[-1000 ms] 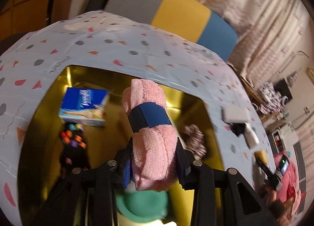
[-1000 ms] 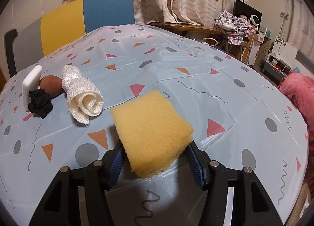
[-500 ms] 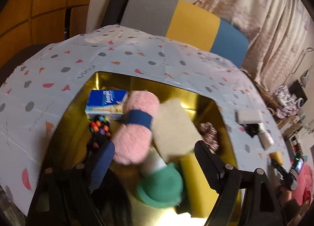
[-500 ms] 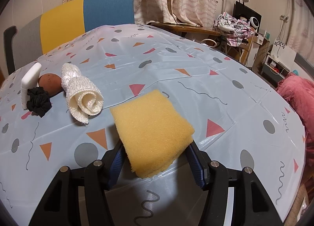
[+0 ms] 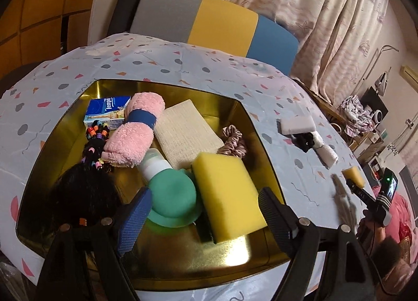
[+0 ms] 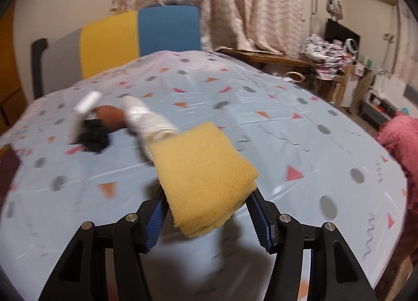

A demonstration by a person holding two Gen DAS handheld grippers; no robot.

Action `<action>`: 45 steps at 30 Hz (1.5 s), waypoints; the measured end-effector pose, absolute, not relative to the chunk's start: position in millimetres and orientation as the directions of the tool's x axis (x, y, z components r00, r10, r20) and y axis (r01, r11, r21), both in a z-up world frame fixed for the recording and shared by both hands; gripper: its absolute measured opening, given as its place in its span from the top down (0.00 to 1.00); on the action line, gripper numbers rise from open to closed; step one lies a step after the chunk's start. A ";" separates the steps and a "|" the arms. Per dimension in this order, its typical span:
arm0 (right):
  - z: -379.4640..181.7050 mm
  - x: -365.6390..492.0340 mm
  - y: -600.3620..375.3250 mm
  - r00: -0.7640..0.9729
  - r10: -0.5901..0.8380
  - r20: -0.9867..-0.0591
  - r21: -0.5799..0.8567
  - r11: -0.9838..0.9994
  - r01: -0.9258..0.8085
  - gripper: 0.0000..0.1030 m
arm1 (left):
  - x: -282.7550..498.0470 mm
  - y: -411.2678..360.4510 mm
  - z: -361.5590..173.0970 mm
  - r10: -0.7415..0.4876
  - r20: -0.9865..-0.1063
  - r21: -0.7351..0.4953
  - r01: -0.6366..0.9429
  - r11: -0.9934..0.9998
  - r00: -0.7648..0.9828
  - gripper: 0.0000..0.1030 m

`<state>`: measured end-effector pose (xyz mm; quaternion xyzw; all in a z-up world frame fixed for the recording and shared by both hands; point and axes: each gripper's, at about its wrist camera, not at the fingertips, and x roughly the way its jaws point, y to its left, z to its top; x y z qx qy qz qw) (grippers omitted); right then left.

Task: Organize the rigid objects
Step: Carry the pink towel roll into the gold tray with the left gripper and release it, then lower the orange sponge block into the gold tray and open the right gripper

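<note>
The left tool [image 5: 203, 212] hovers spread apart above the gold tray [image 5: 65, 118], where the pink towel [image 5: 135, 131] lies. The right tool [image 6: 206, 209] is clamped on a yellow sponge [image 6: 203, 178] above the tabletop [image 6: 300, 144].

From above and behind the spread jaws, the gold tray [image 5: 243, 107] is looked down on steeply and closely by the left wrist view. The table [image 6: 300, 144] is viewed lower and flatter along the right jaws. The striped chair [image 5: 222, 16] and the curtain [image 6: 235, 0] beyond both jaws are shared.
</note>
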<state>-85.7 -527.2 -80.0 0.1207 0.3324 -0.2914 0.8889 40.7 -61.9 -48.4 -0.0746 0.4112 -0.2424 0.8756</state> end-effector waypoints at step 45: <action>-37.3 6.9 -165.2 0.624 0.363 -0.692 0.156 0.919 -0.362 0.13 | 40.6 63.5 -16.0 -0.387 -0.586 -0.413 0.149 0.898 0.712 0.19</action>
